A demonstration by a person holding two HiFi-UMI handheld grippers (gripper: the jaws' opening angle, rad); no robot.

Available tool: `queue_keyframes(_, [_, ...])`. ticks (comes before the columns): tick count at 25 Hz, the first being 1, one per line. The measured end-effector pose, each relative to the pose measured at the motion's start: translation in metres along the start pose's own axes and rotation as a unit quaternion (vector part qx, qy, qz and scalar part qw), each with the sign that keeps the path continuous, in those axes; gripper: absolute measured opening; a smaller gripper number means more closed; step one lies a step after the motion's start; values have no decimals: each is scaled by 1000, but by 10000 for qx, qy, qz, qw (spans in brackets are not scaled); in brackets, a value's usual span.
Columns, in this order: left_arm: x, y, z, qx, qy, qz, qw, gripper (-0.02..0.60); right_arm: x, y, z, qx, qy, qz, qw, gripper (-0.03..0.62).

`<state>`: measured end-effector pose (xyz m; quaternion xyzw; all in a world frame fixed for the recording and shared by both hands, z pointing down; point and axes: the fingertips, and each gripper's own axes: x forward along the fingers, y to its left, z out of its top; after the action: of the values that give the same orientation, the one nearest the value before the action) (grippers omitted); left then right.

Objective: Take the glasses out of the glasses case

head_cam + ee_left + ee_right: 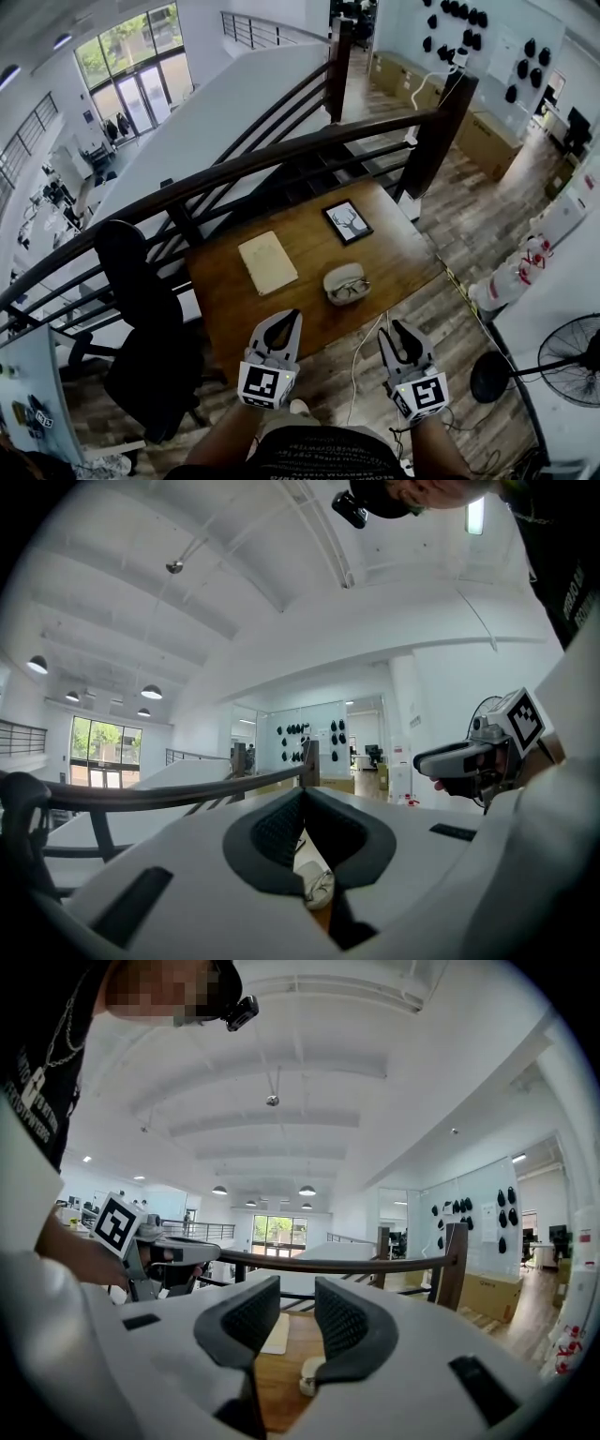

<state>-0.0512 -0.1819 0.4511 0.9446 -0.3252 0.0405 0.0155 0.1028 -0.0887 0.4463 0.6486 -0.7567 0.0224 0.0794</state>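
Currently, glasses case: a pale grey oval glasses case (343, 278) lies open on the brown wooden surface (300, 314), towards its near right part. The left gripper view shows the glasses case (315, 886) low beyond the jaws, and so does the right gripper view (308, 1372).
Glasses: thin dark-framed glasses (350, 289) lie inside the open case, with nothing touching them.
Left gripper: the white left gripper (287, 319) with its marker cube hovers over the near edge of the surface. It points about level towards the case and is well apart from it.
Left jaws: in its own view the left gripper (302, 794) has its dark ribbed jaws pressed together at the tips, pinching nothing.
Right gripper: the white right gripper (397, 328) hovers at the near right edge of the surface, beside the left one and short of the case.
Right jaws: spread, with a clear gap and nothing in it (297, 1290).
Notepad: a beige rectangular notepad (267, 262) lies flat to the left of the case.
Picture frame: a black-rimmed picture frame (348, 221) with a deer drawing lies beyond the case.
Office chair: a black office chair (141, 309) stands at the left end.
Railing: a dark wooden railing (281, 155) runs behind the surface.
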Motion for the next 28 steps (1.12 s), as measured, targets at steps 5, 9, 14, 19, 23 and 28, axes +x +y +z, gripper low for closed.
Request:
queue_keyframes(5, [14, 16, -5, 6, 10, 9, 10000, 26, 14, -9, 2, 182, -127, -139, 9997, 120])
queue_keyframes(9, [23, 22, -18, -124, 128, 11, 9998, 26, 18, -14, -5, 202, -12, -170, 9996, 120])
queue_keyframes(14, [41, 21, -29, -134, 251, 49, 9996, 26, 31, -32, -16, 151, 114, -104, 9998, 121])
queue_keyframes(19, [71, 22, -39, -188, 437, 262, 9985, 26, 59, -64, -36, 248, 257, 174, 9992, 124])
queue_keyframes(23, [104, 19, -34, -186, 438, 437, 9979, 26, 84, -88, -48, 276, 402, 552, 9973, 126])
queue_keyframes(28, [135, 20, -31, -196, 389, 631, 9971, 26, 114, -112, -67, 324, 528, 876, 9942, 126])
